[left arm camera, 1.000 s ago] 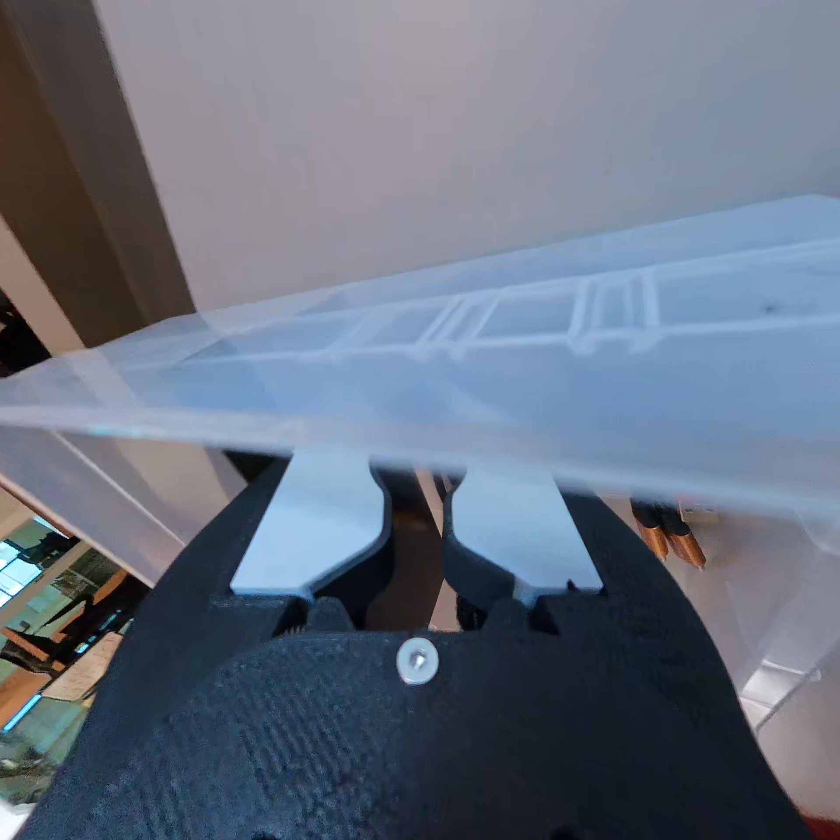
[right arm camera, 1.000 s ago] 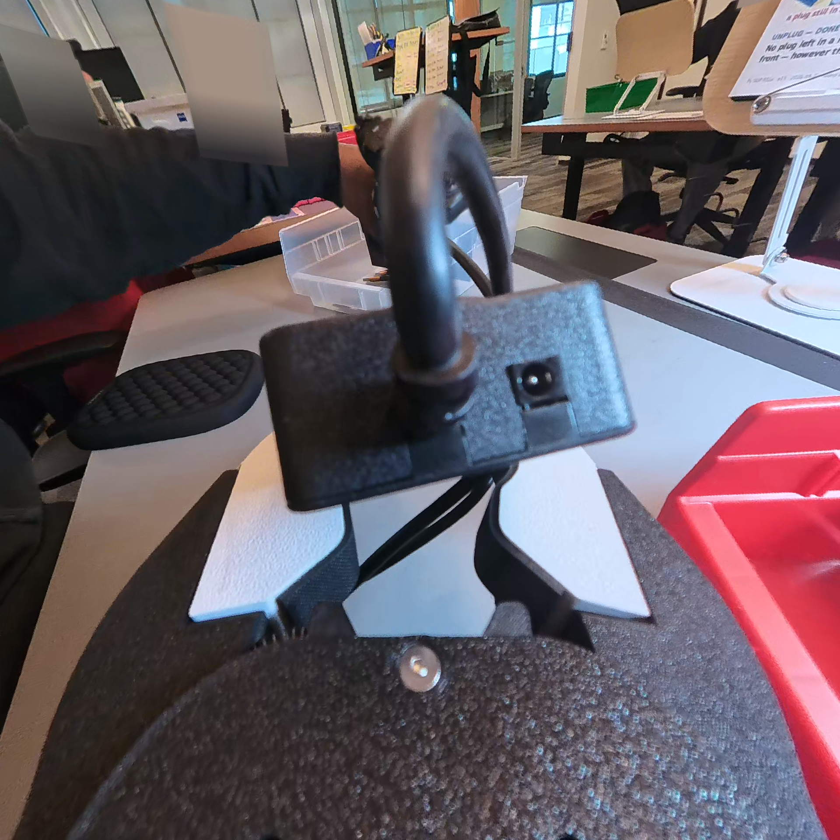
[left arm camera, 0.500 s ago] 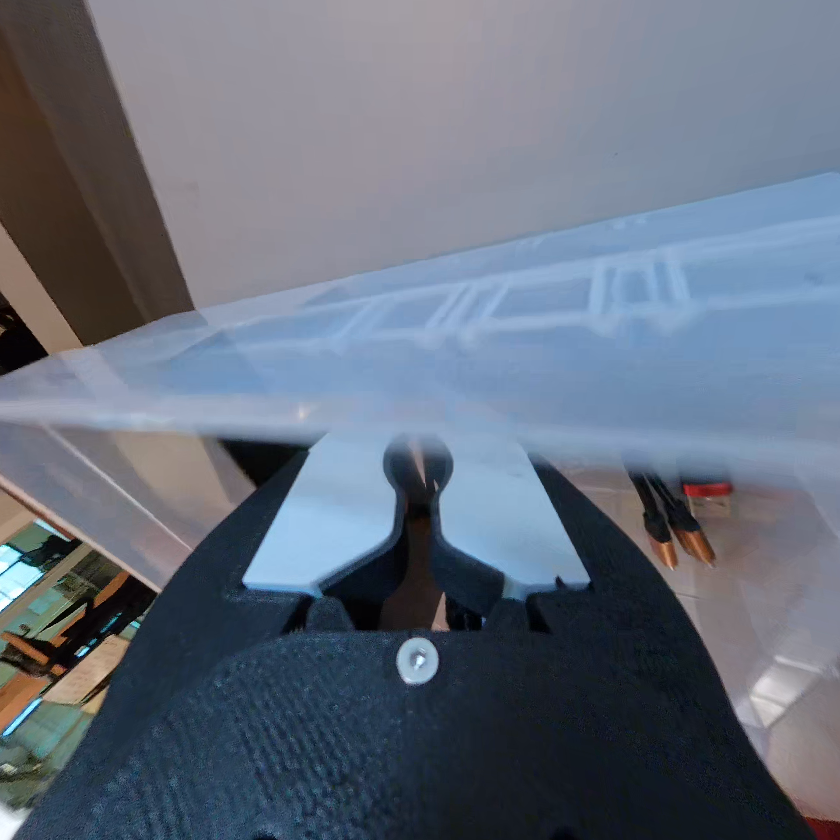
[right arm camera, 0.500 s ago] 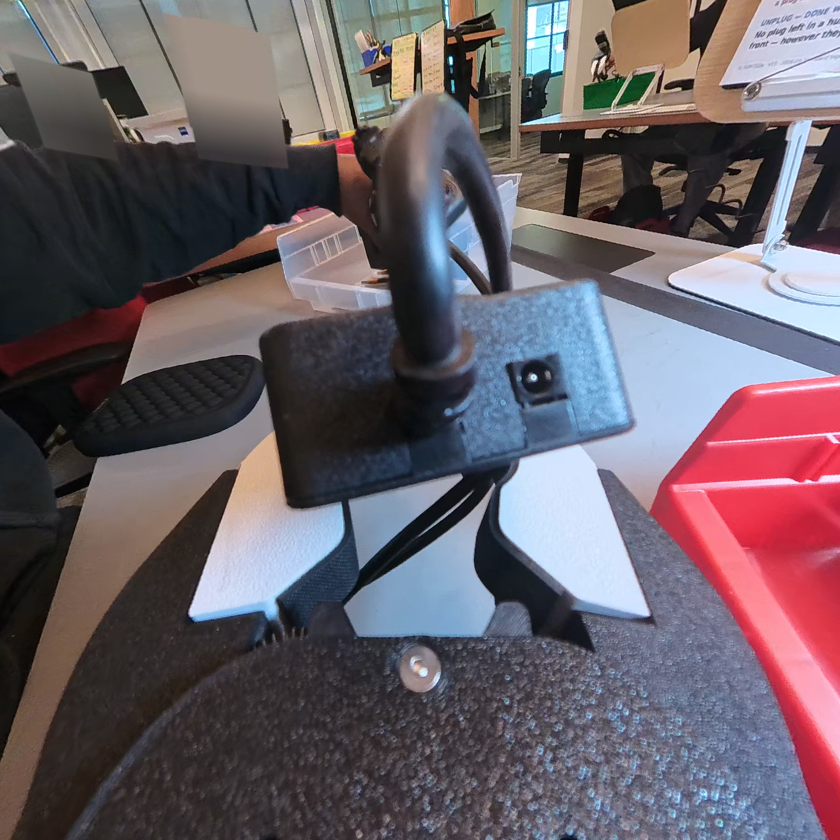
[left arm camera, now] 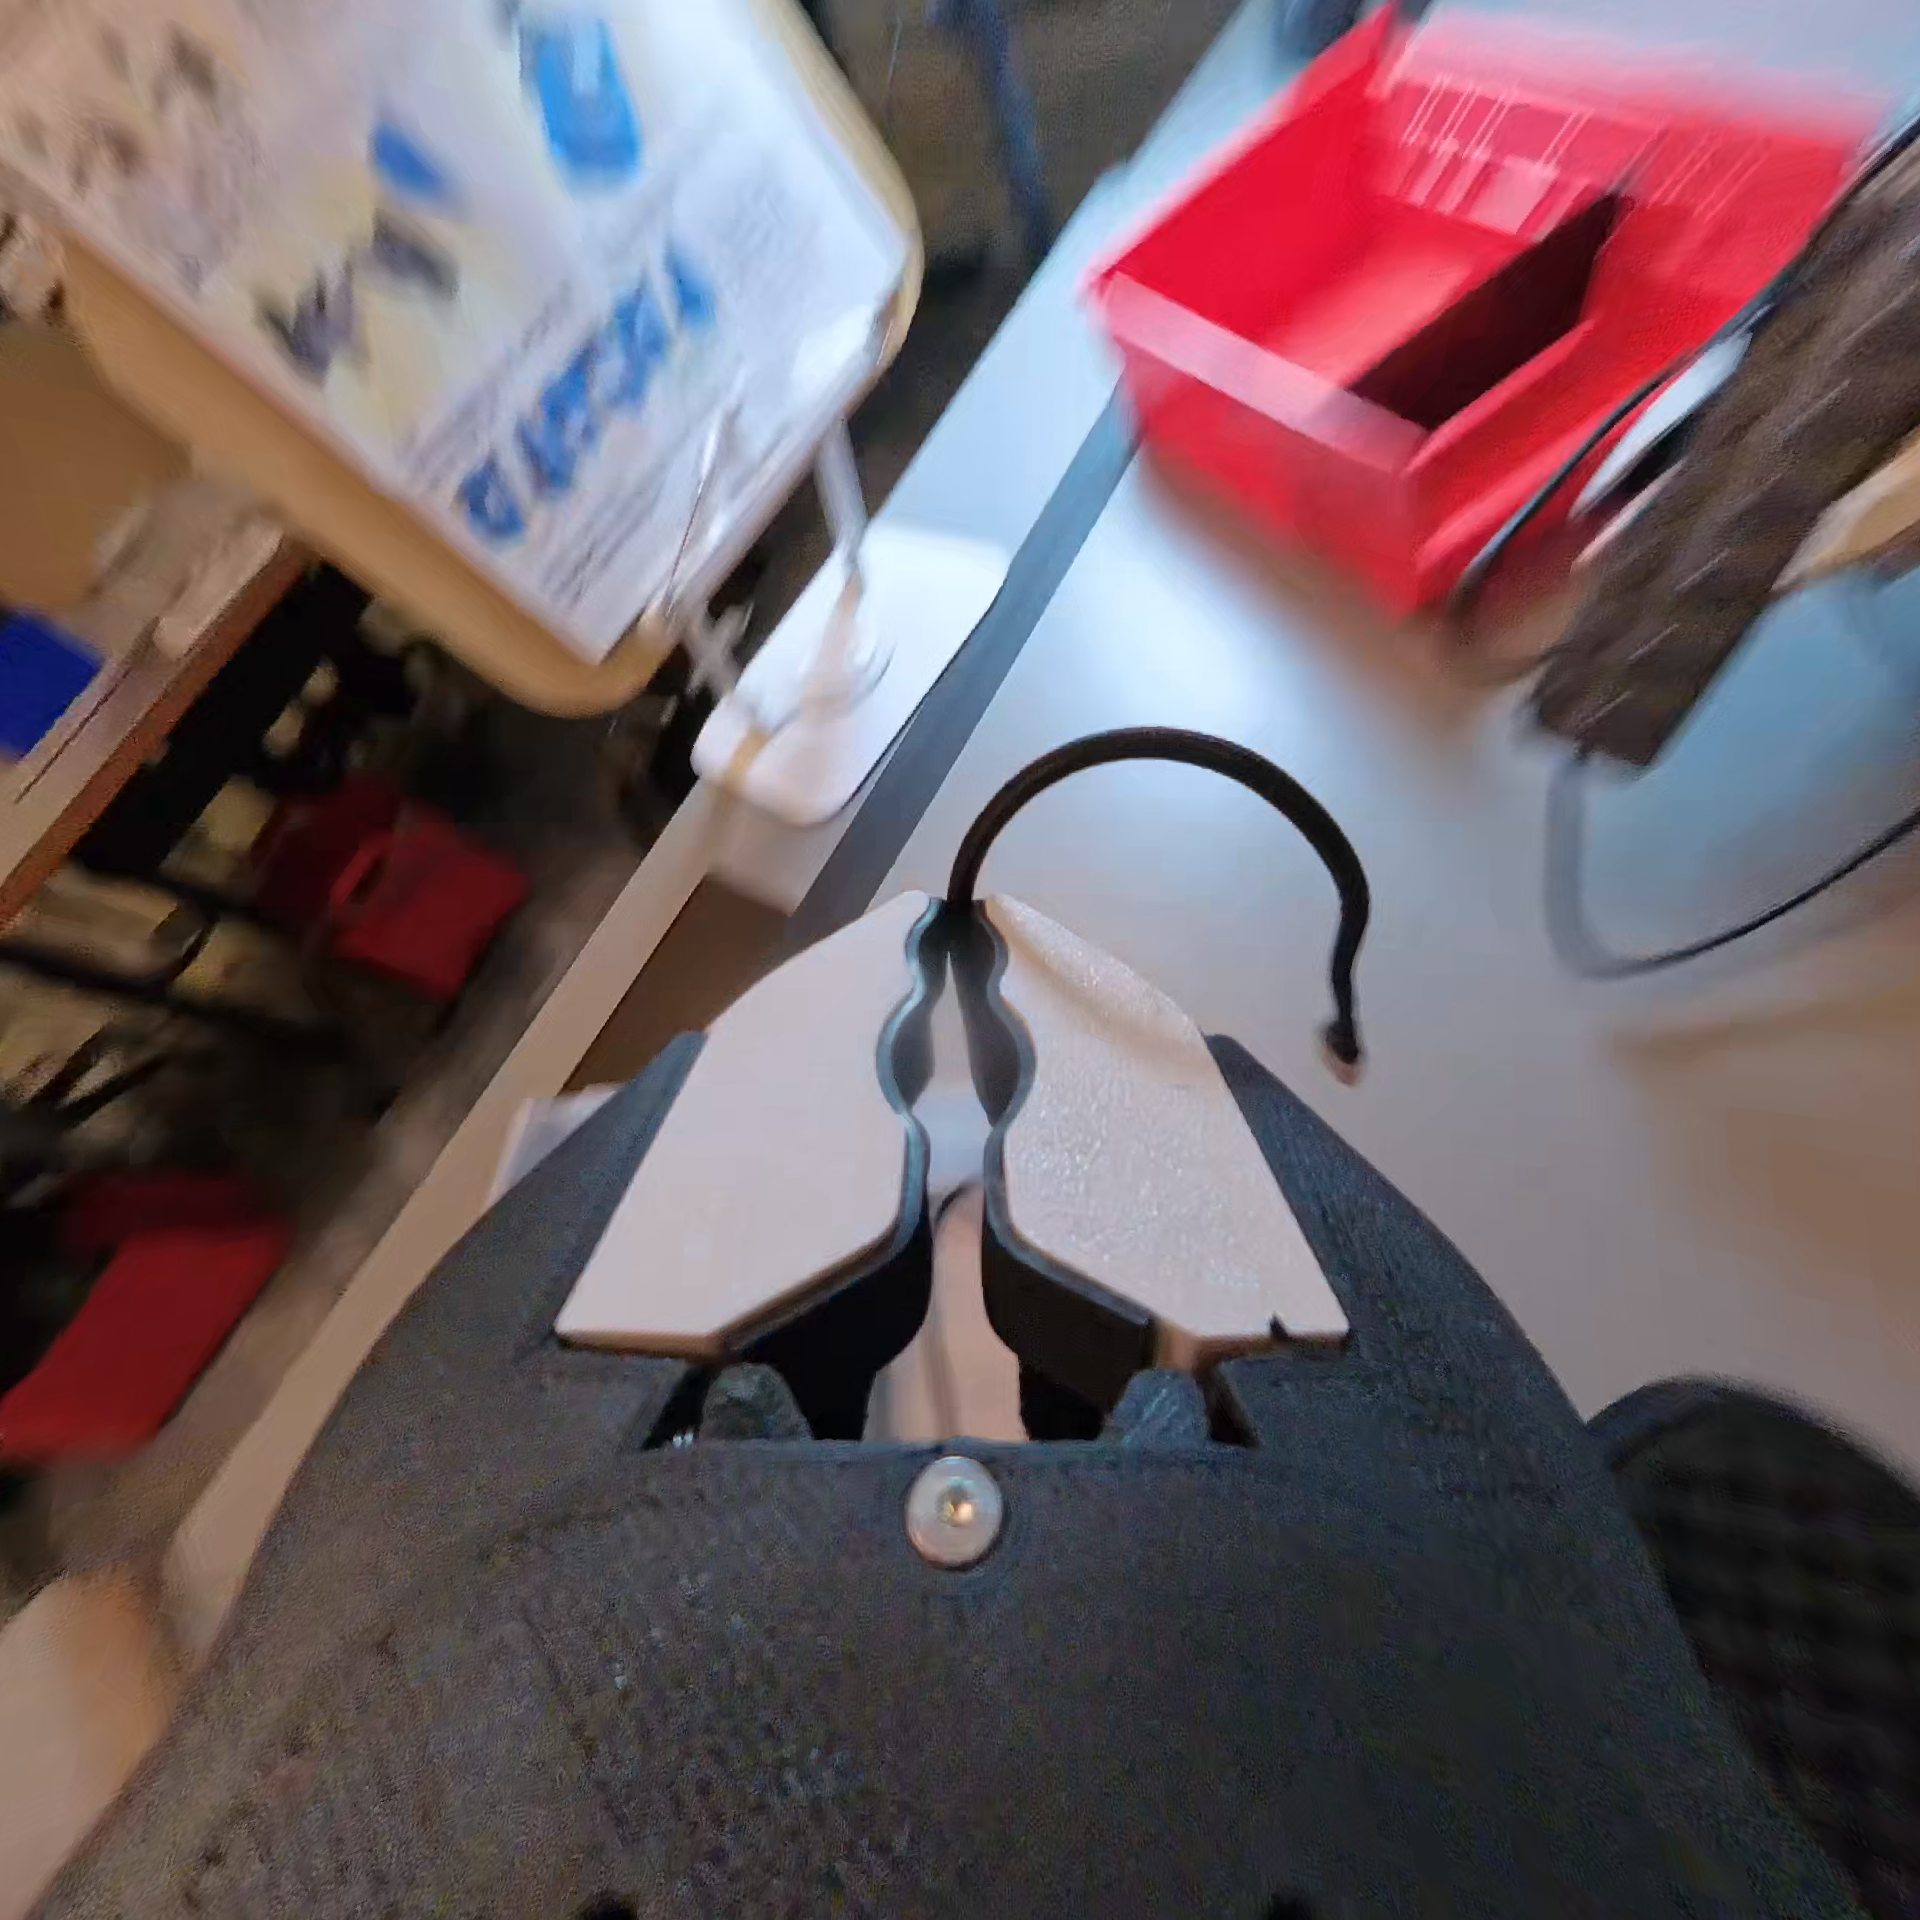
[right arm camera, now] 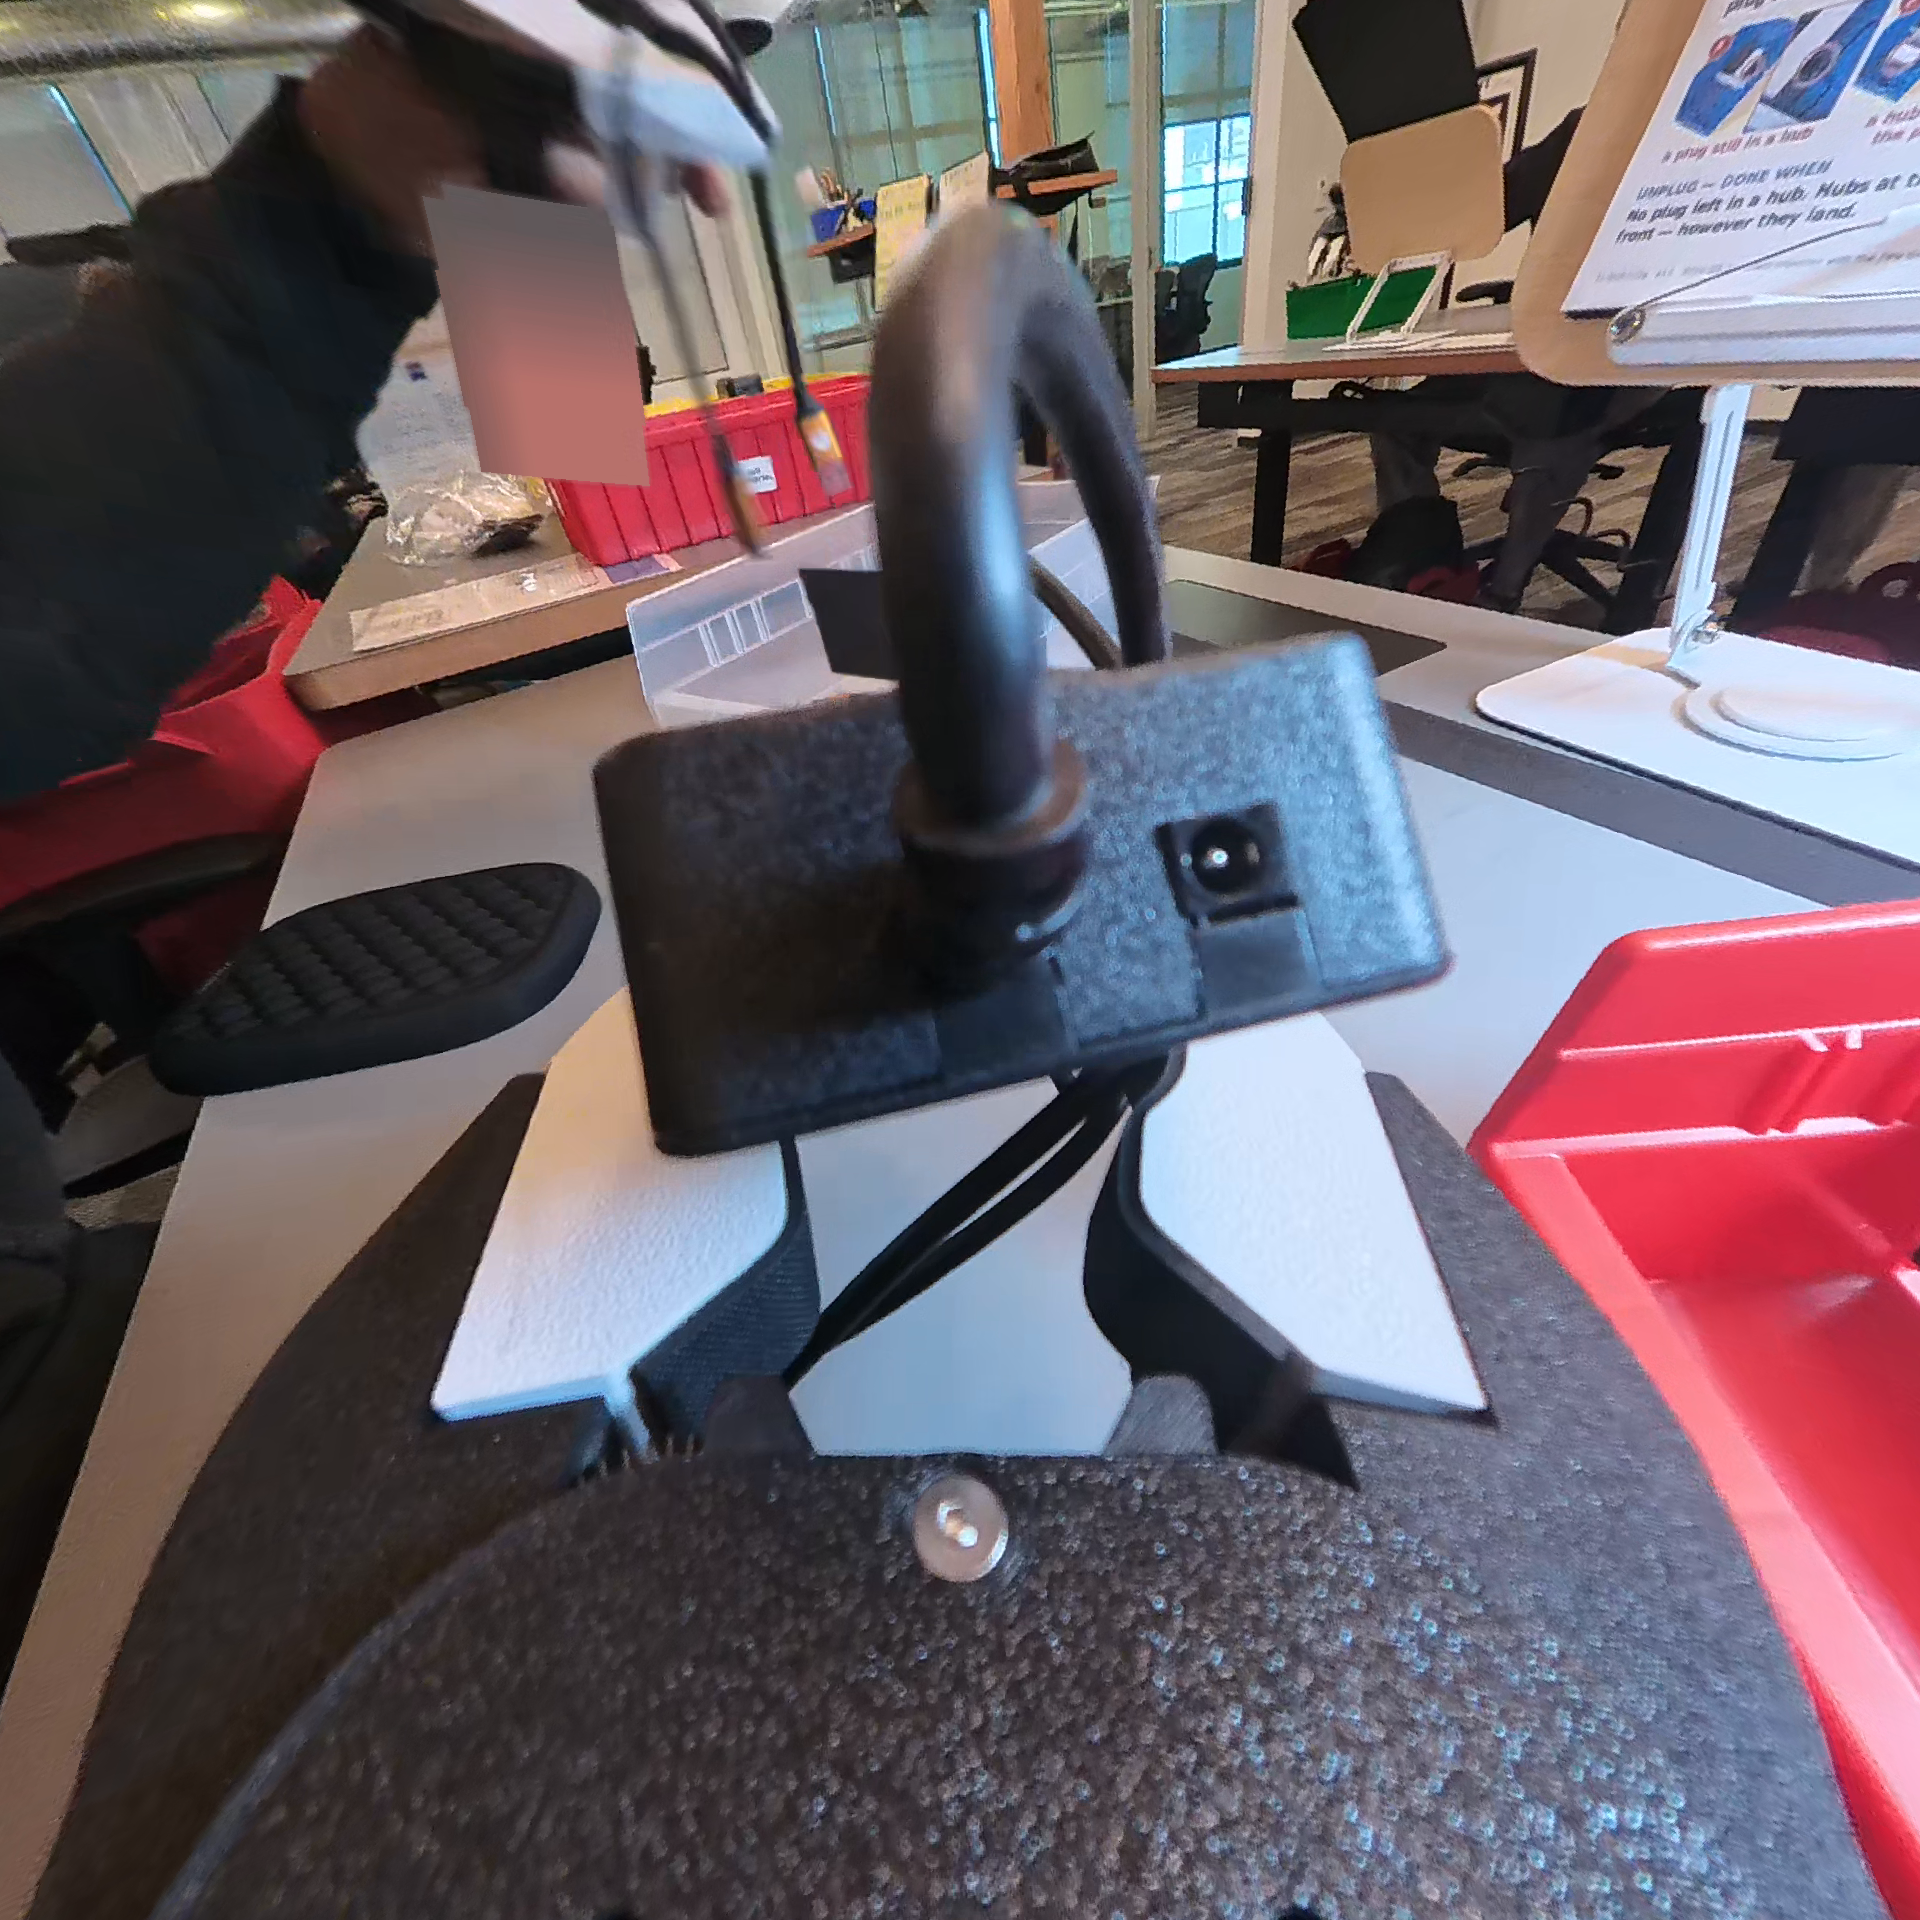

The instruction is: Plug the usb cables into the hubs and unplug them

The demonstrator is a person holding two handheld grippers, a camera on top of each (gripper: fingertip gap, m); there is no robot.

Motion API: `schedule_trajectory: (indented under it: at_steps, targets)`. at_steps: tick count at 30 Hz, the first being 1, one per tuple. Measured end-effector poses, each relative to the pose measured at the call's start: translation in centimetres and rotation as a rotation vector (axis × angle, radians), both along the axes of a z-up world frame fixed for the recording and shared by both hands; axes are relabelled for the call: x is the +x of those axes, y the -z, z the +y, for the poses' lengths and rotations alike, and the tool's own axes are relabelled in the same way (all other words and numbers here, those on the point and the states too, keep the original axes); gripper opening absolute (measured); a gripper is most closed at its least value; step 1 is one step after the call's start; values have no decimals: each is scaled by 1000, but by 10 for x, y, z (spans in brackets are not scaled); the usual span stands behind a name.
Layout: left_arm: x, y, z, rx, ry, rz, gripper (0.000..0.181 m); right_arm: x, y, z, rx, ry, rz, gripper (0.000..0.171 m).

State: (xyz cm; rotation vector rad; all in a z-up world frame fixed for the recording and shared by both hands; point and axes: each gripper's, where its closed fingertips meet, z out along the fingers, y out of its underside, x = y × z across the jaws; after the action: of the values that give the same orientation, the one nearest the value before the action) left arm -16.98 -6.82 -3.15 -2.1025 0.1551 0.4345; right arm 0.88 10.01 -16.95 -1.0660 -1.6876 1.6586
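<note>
My left gripper (left arm camera: 956,914) is shut on a thin black usb cable (left arm camera: 1143,743) that arcs up and to the right above the white table; its small plug end (left arm camera: 1345,1049) hangs free. In the right wrist view the left gripper (right arm camera: 665,94) is raised at top left, with orange-tipped plugs (right arm camera: 821,436) dangling under it. My right gripper (right arm camera: 966,1049) is shut on a black usb hub (right arm camera: 1195,810), held above the table. The hub's thick black cable (right arm camera: 966,499) loops over it. The right fingertips are hidden behind the hub.
A clear plastic organizer box (right arm camera: 727,634) sits on the table behind the hub. A red bin (right arm camera: 1714,1247) is at the right, also blurred in the left wrist view (left arm camera: 1299,249). A sign on a white stand (right arm camera: 1766,707) is at far right. A black chair armrest (right arm camera: 374,966) is at the left. There is about 30 centimeters between the tips of the two grippers.
The left gripper closed on a cable inside the clear box, lifted it out and swung up and away. The right gripper keeps holding the hub almost still.
</note>
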Motion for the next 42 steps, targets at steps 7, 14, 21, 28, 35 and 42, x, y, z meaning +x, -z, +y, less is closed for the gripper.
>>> schedule_trajectory:
  at_steps: [7, 14, 21, 28, 35, 42]
  targets:
    - [124, 66, 55, 339, 252, -234, 4, -1, -1, 9, 14, 38, 11, 63]
    - [142, 182, 50, 174, 361, -284, 4, -3, 0, 24, 3, 81, 8, 63]
    - [105, 237, -43, -449, 284, -158, 28, -4, 1, 24, 10, 79, 9, 63]
    - [102, 198, -23, -331, 198, -216, 23, -2, -6, 25, 24, 89, 39, 63]
    - [157, 257, 59, -426, 312, -198, 32, 0, -19, 45, 96, 214, 114, 63]
    - [167, 266, 71, -482, 395, -212, 12, -1, -13, 48, 105, 208, 100, 63]
